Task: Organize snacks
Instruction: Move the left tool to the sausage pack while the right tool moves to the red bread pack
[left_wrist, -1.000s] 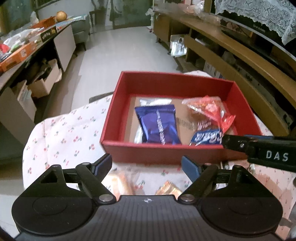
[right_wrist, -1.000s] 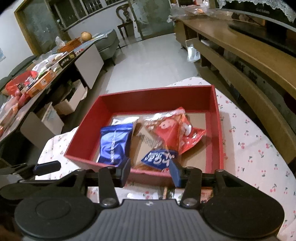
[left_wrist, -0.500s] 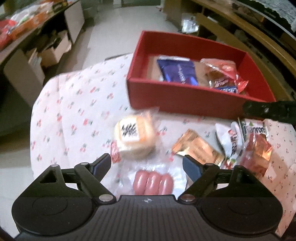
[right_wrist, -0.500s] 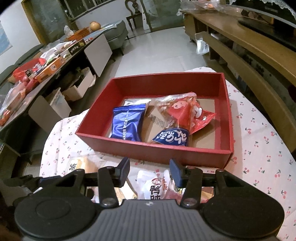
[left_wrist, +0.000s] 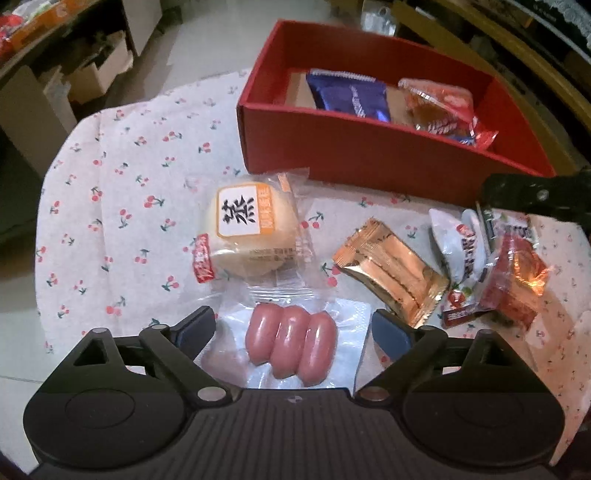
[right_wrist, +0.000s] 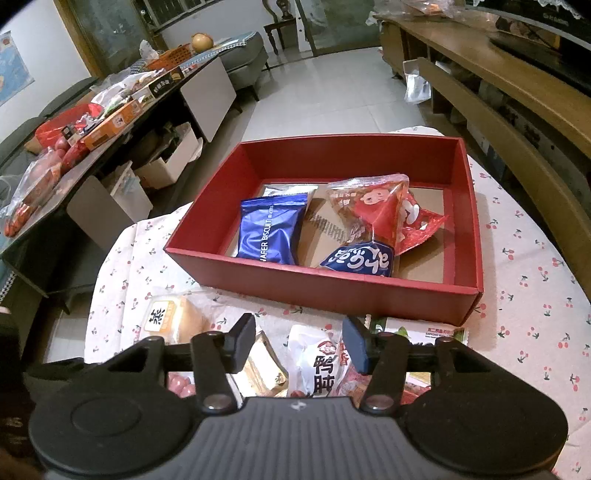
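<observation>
— On the table, what's in the red box (right_wrist: 325, 291)?
— Blue wafer pack (right_wrist: 271, 230), red bag (right_wrist: 384, 210), small blue pouch (right_wrist: 358, 260).
— And outside it?
— Sausages (left_wrist: 291, 341) lie between the left gripper (left_wrist: 293, 326) fingers, which are widening, not touching. Bun (left_wrist: 245, 229) beyond. Right gripper (right_wrist: 299, 341) opening over a white packet (right_wrist: 317, 362), gripping nothing.

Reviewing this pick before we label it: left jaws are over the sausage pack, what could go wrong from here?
1. The clear vacuum pack of three pink sausages lies flat and glossy between the opening jaws of the left gripper; the fingers may slide off or pinch only film.
2. The round bun in its clear wrapper overlaps the pack's top edge, so it could get dragged along.
3. The right gripper, jaws also opening, hovers close over neighbouring packets; the two could collide.
</observation>
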